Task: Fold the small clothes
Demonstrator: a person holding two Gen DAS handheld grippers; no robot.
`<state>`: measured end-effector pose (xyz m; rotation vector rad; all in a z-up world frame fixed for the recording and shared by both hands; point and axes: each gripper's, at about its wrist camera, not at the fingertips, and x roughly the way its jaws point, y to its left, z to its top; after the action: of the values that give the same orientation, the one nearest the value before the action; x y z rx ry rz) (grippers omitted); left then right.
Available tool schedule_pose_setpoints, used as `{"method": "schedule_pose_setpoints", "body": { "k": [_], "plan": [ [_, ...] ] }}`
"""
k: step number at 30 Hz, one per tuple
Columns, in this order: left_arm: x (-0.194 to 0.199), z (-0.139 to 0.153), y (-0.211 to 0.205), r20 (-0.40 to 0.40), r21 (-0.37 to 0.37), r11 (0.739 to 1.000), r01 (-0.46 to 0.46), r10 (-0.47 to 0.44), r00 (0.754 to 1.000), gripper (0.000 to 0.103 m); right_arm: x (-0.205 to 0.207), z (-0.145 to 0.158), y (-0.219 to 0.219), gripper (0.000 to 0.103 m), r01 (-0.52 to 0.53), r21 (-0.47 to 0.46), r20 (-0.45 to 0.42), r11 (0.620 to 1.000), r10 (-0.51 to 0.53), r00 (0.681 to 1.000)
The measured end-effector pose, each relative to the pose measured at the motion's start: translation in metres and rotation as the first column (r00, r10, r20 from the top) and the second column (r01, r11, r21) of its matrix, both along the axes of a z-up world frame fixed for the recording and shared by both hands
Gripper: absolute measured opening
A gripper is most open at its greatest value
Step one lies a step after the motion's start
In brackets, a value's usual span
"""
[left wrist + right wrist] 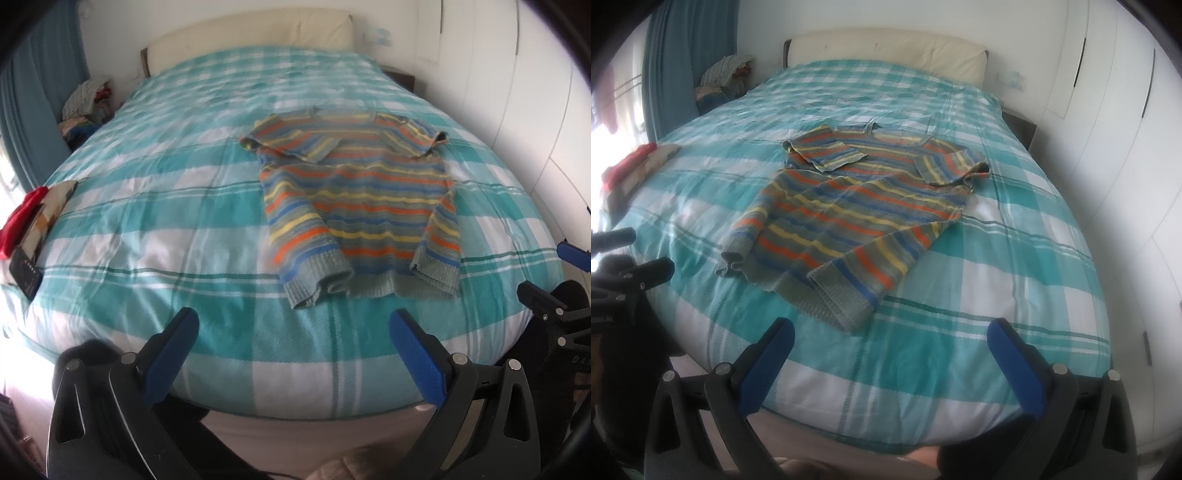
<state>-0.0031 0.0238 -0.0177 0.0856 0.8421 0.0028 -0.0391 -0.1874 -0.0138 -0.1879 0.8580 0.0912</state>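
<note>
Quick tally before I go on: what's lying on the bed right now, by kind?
Striped sweater: 1
Red cloth at the left edge: 1
Patterned folded cloth under it: 1
Dark flat gadget, maybe a remote or phone: 1
Total: 4 on the bedspread. The pile beside the bed is not counted.
</note>
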Motion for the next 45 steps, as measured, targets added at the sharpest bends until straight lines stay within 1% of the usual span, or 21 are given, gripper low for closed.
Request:
{"method": "schedule_pose_setpoints", "body": {
  "k": [2, 3, 5, 7, 9, 11, 12, 13, 16, 19, 20, 21, 22, 24, 26, 30, 34, 40, 41, 44, 45],
  "plan": [
    [0.001, 0.006, 0.013, 0.046, 0.085, 0.996, -0.037, 0.033, 0.998, 0.103, 0.001, 0.0, -0.005, 0.103, 0.006, 0.006, 0.002, 1.0, -0.006, 1.0],
    [0.002, 0.005, 0.025, 0.046, 0.063, 0.996, -0.067, 0.064, 0.997, 0.103, 0.002, 0.0, -0.009, 0.103, 0.013, 0.01, 0.006, 1.0, -0.013, 1.0],
    [0.007, -0.007, 0.051, 0.003, -0.037, 0.992, -0.117, 0.117, 0.993, 0.103, 0.005, -0.004, -0.021, 0.103, 0.03, 0.025, 0.005, 0.999, -0.03, 1.0],
    [0.013, -0.025, 0.063, -0.061, -0.134, 0.981, -0.141, 0.134, 0.989, 0.103, 0.011, -0.013, -0.028, 0.103, 0.044, 0.046, -0.019, 0.998, -0.043, 0.999],
    [0.016, -0.03, 0.052, -0.237, -0.055, 0.988, -0.141, 0.124, 0.963, 0.102, 0.023, -0.026, -0.03, 0.103, 0.036, 0.076, -0.063, 0.996, -0.031, 0.998],
    [0.03, -0.043, 0.04, -0.222, -0.104, 0.99, -0.096, 0.071, 0.972, 0.102, 0.037, -0.039, -0.021, 0.103, 0.008, 0.116, -0.097, 0.993, 0.003, 0.995],
    [0.04, -0.05, 0.035, -0.165, -0.145, 0.987, -0.066, 0.042, 0.985, 0.102, 0.044, -0.045, -0.013, 0.103, -0.015, 0.133, -0.104, 0.991, 0.029, 0.994],
    [0.049, -0.056, 0.027, -0.176, -0.14, 0.989, -0.044, 0.019, 0.984, 0.102, 0.053, -0.051, -0.001, 0.103, -0.05, 0.149, -0.105, 0.988, 0.067, 0.992],
    [0.064, -0.068, 0.022, -0.195, -0.124, 0.99, -0.071, 0.046, 0.98, 0.102, 0.077, -0.061, 0.026, 0.102, -0.095, 0.212, -0.104, 0.973, 0.119, 0.987],
    [0.065, -0.069, 0.03, -0.203, -0.148, 0.983, -0.108, 0.077, 0.976, 0.102, 0.111, -0.087, 0.04, 0.102, -0.038, 0.217, -0.164, 0.975, 0.075, 0.984],
    [0.063, -0.067, 0.035, -0.199, -0.146, 0.982, -0.116, 0.086, 0.976, 0.102, 0.119, -0.099, 0.041, 0.09, -0.017, 0.174, -0.199, 0.985, 0.052, 0.979],
    [0.059, -0.066, 0.039, -0.189, -0.135, 0.983, -0.124, 0.097, 0.977, 0.102, 0.121, -0.104, 0.038, 0.062, -0.001, 0.138, -0.206, 0.99, 0.029, 0.978],
    [0.055, -0.064, 0.044, -0.177, -0.114, 0.985, -0.132, 0.11, 0.978, 0.102, 0.116, -0.099, 0.026, 0.053, 0.015, 0.163, -0.176, 0.987, 0.014, 0.984],
    [0.048, -0.063, 0.055, -0.156, -0.076, 0.986, -0.151, 0.138, 0.978, 0.102, 0.103, -0.088, -0.002, 0.007, 0.053, 0.248, -0.173, 0.967, -0.01, 0.985],
    [0.043, -0.066, 0.065, -0.16, -0.059, 0.984, -0.166, 0.154, 0.975, 0.102, 0.085, -0.076, -0.038, 0.008, 0.11, 0.296, -0.165, 0.949, -0.063, 0.984],
    [0.054, -0.076, 0.07, -0.193, -0.132, 0.981, -0.139, 0.112, 0.975, 0.102, 0.066, -0.071, -0.095, 0.008, 0.197, 0.358, -0.204, 0.913, -0.129, 0.97],
    [0.078, -0.085, 0.058, -0.212, -0.264, 0.961, -0.079, 0.022, 0.977, 0.102, 0.066, -0.081, -0.111, 0.005, 0.198, 0.398, -0.21, 0.896, -0.121, 0.97],
    [0.097, -0.095, 0.051, -0.227, -0.357, 0.934, -0.038, -0.047, 0.973, 0.096, 0.059, -0.087, -0.133, 0.008, 0.202, 0.517, -0.196, 0.832, -0.114, 0.974],
    [0.096, -0.096, 0.052, -0.226, -0.372, 0.928, -0.032, -0.058, 0.972, 0.096, 0.06, -0.088, -0.133, 0.012, 0.196, 0.538, -0.197, 0.82, -0.104, 0.975],
    [0.097, -0.095, 0.055, -0.21, -0.436, 0.9, -0.018, -0.083, 0.974, 0.094, 0.058, -0.09, -0.136, 0.057, 0.176, 0.609, -0.187, 0.773, -0.076, 0.979],
    [0.098, -0.095, 0.058, -0.209, -0.461, 0.887, -0.023, -0.083, 0.974, 0.094, 0.058, -0.091, -0.138, 0.06, 0.176, 0.646, -0.184, 0.743, -0.073, 0.98]
  ]
}}
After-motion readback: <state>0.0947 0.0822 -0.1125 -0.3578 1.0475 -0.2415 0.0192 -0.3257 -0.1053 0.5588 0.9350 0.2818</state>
